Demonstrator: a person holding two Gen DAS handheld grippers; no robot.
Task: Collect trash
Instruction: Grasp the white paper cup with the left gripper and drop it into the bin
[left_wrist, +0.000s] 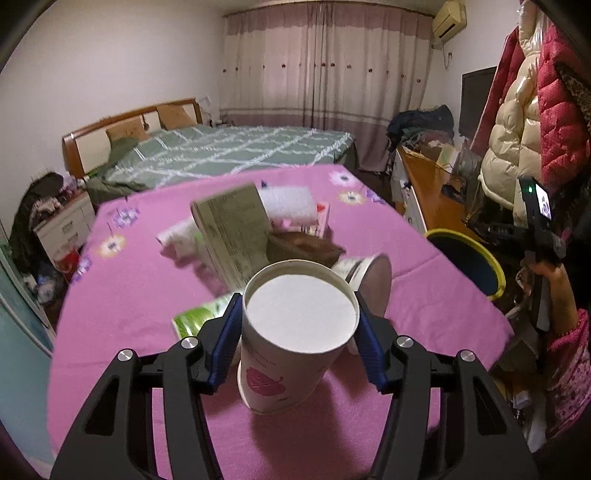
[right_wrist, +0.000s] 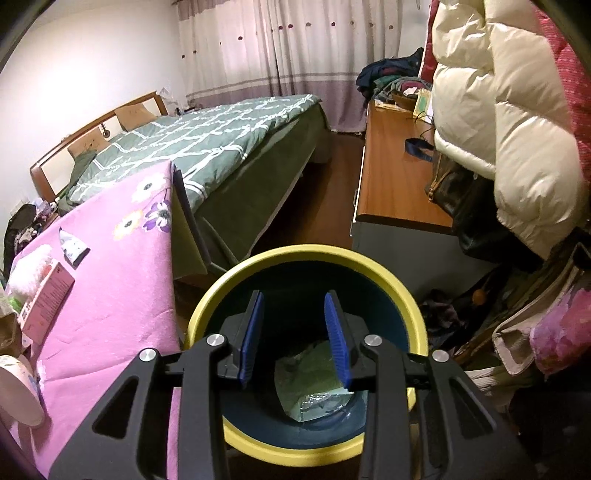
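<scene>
Pink flowered cloth covers your tabletop (left_wrist: 122, 350), still littered with cartons and wrappers. Your left gripper (left_wrist: 300, 325) has its fingers pinching a white paper cup (left_wrist: 295, 332) near its upturned base, low over the cloth. Your right gripper (right_wrist: 293, 336) hangs over the yellow-rimmed bin (right_wrist: 406, 295) beside the tabletop, fingers spread and holding nothing; a greenish wrapper (right_wrist: 314, 384) lies inside. You look to be mid-pickup: next, carry the cup across to the bin without crushing it, and clear your right gripper from the opening.
</scene>
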